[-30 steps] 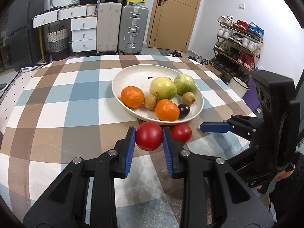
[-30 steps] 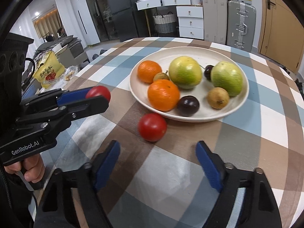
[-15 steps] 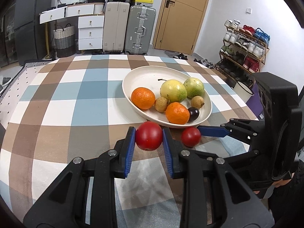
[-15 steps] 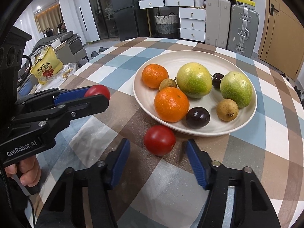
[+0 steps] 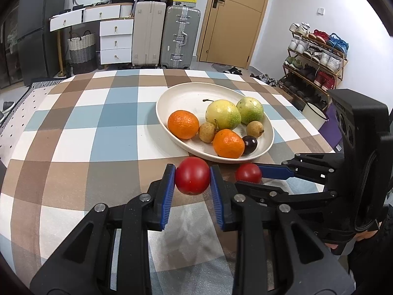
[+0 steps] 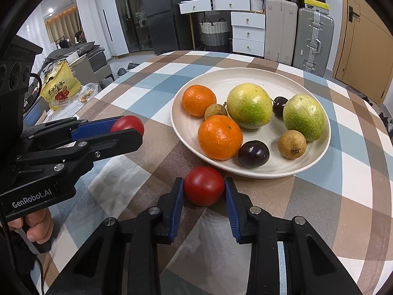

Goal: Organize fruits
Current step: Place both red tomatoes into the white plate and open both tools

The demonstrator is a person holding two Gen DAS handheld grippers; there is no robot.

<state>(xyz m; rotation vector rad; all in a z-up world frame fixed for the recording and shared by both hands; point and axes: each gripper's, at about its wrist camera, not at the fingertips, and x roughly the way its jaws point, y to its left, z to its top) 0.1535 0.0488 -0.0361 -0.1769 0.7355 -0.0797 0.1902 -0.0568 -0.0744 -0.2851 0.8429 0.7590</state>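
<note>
Left gripper (image 5: 192, 179) pinched a red tomato (image 5: 192, 179), raised off the checked tablecloth (image 5: 86, 132) | right gripper (image 6: 203, 186) jaws had just been closing, blue pads touching second tomato (image 6: 203, 186) resting on the cloth, just beside plate rim (image 6: 245, 173) | plate held two oranges, two green fruits, small brown and dark fruits.

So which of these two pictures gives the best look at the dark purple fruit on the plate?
The right wrist view. There the dark purple fruit lies large and unblocked near the front rim of the plate. In the left wrist view it is smaller, tucked partly behind an orange.
</note>
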